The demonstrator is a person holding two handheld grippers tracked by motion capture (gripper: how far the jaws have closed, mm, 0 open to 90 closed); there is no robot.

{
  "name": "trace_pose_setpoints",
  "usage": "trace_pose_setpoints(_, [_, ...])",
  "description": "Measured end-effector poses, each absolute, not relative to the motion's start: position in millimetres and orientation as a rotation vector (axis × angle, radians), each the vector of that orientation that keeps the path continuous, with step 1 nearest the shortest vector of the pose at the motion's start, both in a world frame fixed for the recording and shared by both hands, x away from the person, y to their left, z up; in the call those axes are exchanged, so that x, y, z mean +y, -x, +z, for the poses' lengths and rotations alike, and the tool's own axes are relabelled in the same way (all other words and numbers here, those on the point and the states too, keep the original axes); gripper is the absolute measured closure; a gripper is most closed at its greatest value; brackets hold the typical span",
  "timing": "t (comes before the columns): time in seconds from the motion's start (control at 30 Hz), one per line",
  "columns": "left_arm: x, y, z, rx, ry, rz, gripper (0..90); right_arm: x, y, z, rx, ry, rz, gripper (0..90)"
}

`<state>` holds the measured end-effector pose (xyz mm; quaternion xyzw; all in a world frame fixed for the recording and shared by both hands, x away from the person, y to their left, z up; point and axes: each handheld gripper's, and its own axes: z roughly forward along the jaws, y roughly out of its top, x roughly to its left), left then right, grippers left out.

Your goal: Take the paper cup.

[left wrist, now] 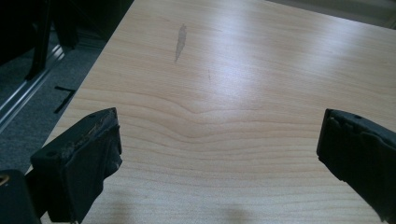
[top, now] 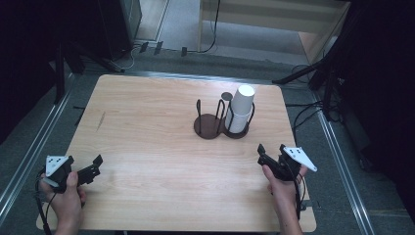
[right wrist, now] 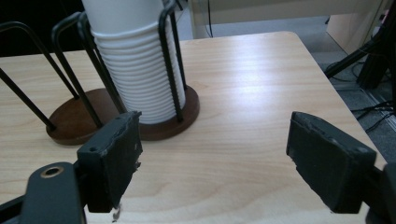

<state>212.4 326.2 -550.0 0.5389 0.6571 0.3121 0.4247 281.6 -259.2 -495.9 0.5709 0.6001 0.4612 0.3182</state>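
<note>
Light wooden table on grey carpeted floor, dark surroundings, cables at far side. White cup stack stands in the right bay of a dark wire holder, right of centre. Left gripper and right gripper sit at the near corners, jaws apart, empty.

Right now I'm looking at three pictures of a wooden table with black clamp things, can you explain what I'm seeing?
A person sits at a wooden table, holding a hand-operated gripper in each hand. The high view looks down from above: the left gripper and the right gripper both hover near the table's near edge. The other two pictures come from cameras riding on each gripper, looking along its black jaws. Both stand open and hold nothing. On the table sits a dark two-place wire cup holder; a stack of white paper cups fills one place, the other is empty.
</note>
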Motion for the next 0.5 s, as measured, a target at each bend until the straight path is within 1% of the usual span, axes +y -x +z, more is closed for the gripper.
trace_pose_setpoints(0.27, [324.8,-214.0,-550.3,1.641,-1.365,0.78,0.3,-234.7,-302.7,-479.9,1.607,-1.474,1.222,17.1])
trace_pose_setpoints(0.5, [324.9,-214.1,-550.3,1.638,-1.367,0.775,0.6,-215.2,-317.9,-472.8,1.621,-1.453,1.227,17.1])
